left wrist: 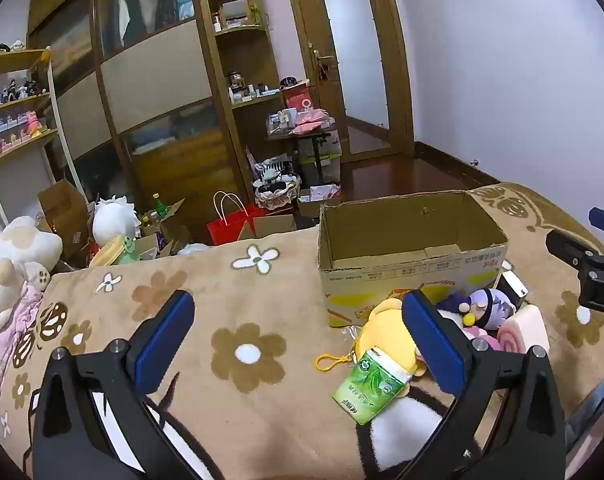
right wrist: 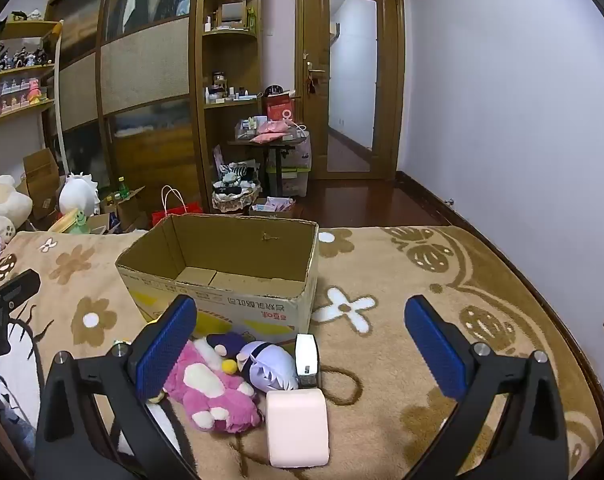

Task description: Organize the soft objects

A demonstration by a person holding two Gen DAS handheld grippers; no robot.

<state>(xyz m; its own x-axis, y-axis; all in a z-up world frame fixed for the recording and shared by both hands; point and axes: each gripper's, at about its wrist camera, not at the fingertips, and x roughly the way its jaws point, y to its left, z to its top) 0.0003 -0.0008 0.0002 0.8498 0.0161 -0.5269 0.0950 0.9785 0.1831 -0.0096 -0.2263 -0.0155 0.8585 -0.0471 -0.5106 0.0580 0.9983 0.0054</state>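
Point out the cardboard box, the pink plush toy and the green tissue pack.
cardboard box (right wrist: 226,300): right wrist view, printed front wall.
pink plush toy (right wrist: 214,394): right wrist view, middle of its body.
green tissue pack (left wrist: 367,386): left wrist view, centre of the wrapper.

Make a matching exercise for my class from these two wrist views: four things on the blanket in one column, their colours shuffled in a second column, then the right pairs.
Things
1. box
2. tissue pack
3. bear
4. keychain clip

Colours
A. yellow
B. pink and white
C. brown cardboard
D. green

Right pairs: 1-C, 2-D, 3-B, 4-A
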